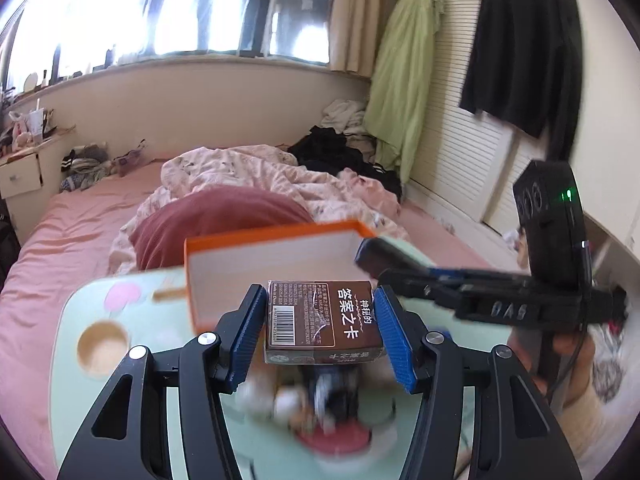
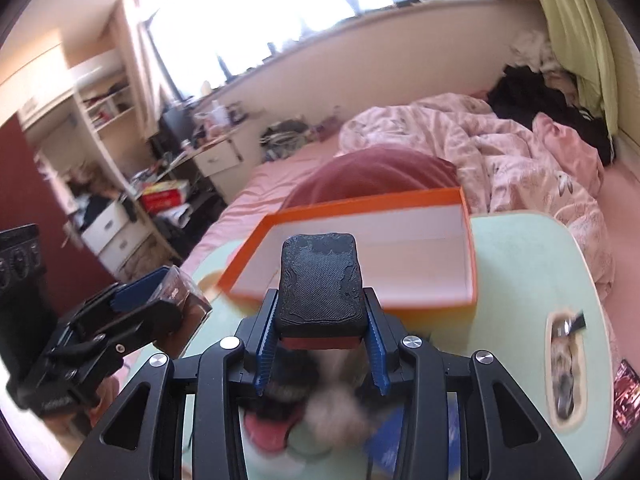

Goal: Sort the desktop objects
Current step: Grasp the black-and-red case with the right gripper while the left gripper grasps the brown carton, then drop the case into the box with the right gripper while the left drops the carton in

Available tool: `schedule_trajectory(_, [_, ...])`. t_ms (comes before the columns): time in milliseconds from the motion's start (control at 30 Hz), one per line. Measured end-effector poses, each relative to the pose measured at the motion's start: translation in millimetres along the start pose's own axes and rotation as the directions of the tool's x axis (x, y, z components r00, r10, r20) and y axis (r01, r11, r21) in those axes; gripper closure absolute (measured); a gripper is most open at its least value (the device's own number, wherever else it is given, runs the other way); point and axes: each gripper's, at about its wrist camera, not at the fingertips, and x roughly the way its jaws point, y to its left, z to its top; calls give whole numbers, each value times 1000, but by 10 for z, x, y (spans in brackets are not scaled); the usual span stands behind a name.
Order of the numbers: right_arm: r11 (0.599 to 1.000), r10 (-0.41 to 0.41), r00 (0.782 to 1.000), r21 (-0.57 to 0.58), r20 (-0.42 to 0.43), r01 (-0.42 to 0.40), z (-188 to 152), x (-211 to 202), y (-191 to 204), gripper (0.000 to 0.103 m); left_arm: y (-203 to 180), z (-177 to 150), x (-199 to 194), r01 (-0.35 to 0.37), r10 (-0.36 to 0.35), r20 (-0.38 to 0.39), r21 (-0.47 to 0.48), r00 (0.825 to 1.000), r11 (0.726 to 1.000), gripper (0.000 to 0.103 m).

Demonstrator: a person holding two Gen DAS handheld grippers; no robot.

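My left gripper (image 1: 320, 320) is shut on a small brown card box (image 1: 322, 316) with white lettering, held above the pale green table (image 1: 72, 360). My right gripper (image 2: 322, 320) is shut on a black rectangular block (image 2: 320, 296) with a red underside. Both are lifted just in front of an open orange tray (image 2: 470, 240) with a white inside, which sits on the table. In the left wrist view the right gripper (image 1: 372, 258) reaches in from the right, by the orange tray (image 1: 280, 236). The left gripper with its brown box (image 2: 180, 288) shows at the left of the right wrist view.
The green table (image 2: 520, 264) has printed pictures and a round cup hollow (image 1: 102, 346). A dark red packet (image 2: 626, 396) lies at its right edge. Behind is a pink bed (image 1: 80, 216) with a rumpled quilt and a red pillow. A cluttered desk and shelves (image 2: 112, 120) stand at the left.
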Motion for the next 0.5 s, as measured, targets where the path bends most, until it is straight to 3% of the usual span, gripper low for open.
schedule_trajectory(67, [1000,1,999,28,-40,0,122,185,-71,65,29,124,264,-16,16,-16,-8,1000,1000,46])
schedule_trajectory(167, [995,20,992,103,-122,-8,196,376,-222,60,180,142,611,-60,55,-53,-91,997,994,42])
schedule_trajectory(233, [989,30,995,145,-97,-15,122,313,-273,52,261,48,671,-42,31,-72,-155,997,987,42])
schedule_trajectory(267, [990,28,998,140,-64,-19,73,227,-263,47,274,-25,635,-22,12,-58,-172,998,985,42])
schedule_trajectory(300, [993,19,1000,117,-24,-16,14,116,-225,34,275,-99,575,-18,10,-43,-178,999,984,38])
schedule_trajectory(333, [995,8,1000,96,4,-9,-29,34,-192,26,256,-206,475,-35,30,-30,-171,999,985,31])
schedule_trajectory(400, [999,-19,999,42,46,17,-185,-152,-57,24,178,-376,290,-50,50,-2,-147,999,988,23])
schedule_trajectory(500, [999,-26,998,-24,53,27,-477,-322,118,18,22,-554,10,-45,45,6,-67,999,997,21])
